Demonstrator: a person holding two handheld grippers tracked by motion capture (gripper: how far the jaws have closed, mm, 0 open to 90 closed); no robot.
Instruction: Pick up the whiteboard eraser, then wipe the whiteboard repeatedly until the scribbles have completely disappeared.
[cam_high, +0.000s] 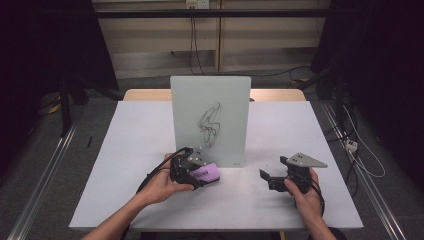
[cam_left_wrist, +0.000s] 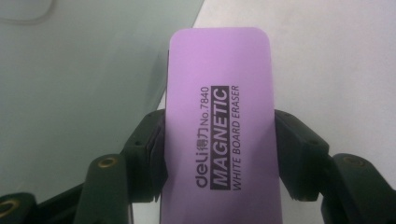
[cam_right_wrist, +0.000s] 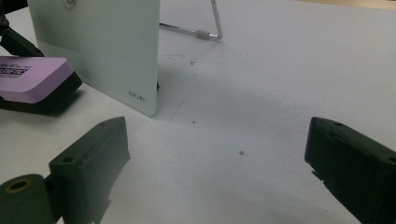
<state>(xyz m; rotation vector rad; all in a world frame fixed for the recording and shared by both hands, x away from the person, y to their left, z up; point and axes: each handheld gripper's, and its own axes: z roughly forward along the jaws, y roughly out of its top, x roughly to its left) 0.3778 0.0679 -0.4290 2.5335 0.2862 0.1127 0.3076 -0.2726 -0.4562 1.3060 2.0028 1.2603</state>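
A small glass whiteboard (cam_high: 210, 120) stands upright on the white table (cam_high: 130, 150), with a black scribble (cam_high: 210, 124) on its face. My left gripper (cam_high: 196, 172) is shut on a purple magnetic whiteboard eraser (cam_high: 207, 172), low by the board's bottom left corner. In the left gripper view both pads press the sides of the eraser (cam_left_wrist: 219, 126), and the board (cam_left_wrist: 79, 88) lies just behind it. My right gripper (cam_high: 272, 179) stands open to the right of the board, with nothing between its jaws; in its own view the eraser (cam_right_wrist: 32, 79) and the board (cam_right_wrist: 102, 46) sit at the left.
The board leans on a wire stand (cam_right_wrist: 205, 32) behind it. Bare table surface (cam_right_wrist: 261, 93) stretches ahead of the right gripper. Cables (cam_high: 360, 155) and a socket strip lie on the floor right of the table.
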